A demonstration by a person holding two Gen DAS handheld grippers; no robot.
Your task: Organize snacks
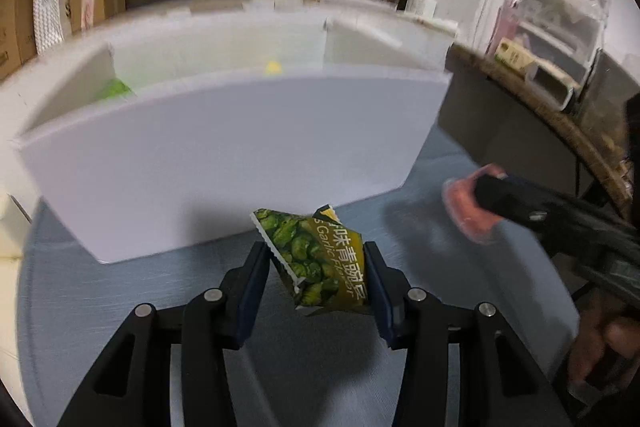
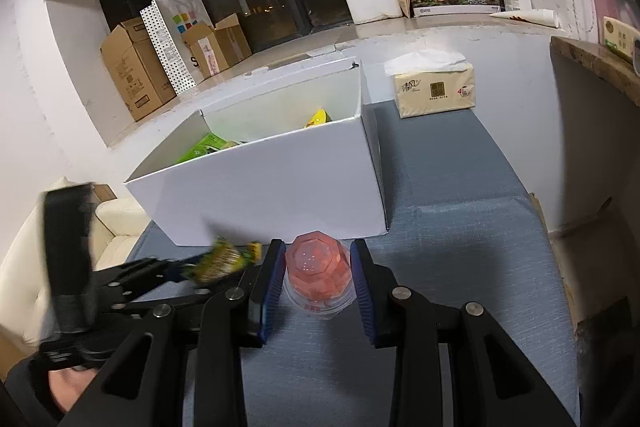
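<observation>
The worktop (image 2: 460, 187) carries a blue-grey covering; a white box (image 2: 280, 187) stands open-topped on it, ahead of both grippers; in the left wrist view the same box (image 1: 240, 155) fills the middle ground, with an inner divider wall visible at its right end. Inside the box, a green packet (image 2: 204, 147) lies toward the left and a yellow packet (image 2: 318, 118) toward the far wall; their labels are too small to read. A tissue pack (image 2: 434, 89) sits on the worktop just beyond the box's right corner, apart from it.

The left hand-held gripper (image 1: 316, 267) is closed on a green pea snack packet (image 1: 316, 259); both pads touch the packet's sides; the packet is tilted and held clear of the worktop, in front of the box's near wall. In the right wrist view this gripper (image 2: 200, 267) appears blurred at lower left.

The right hand-held gripper (image 2: 318, 275) is closed on a pink jelly cup (image 2: 320, 267); the cup sits between the blue pads, with both touching its sides, in front of the box's near wall. In the left wrist view the same cup (image 1: 468, 203) appears blurred at right.
</observation>
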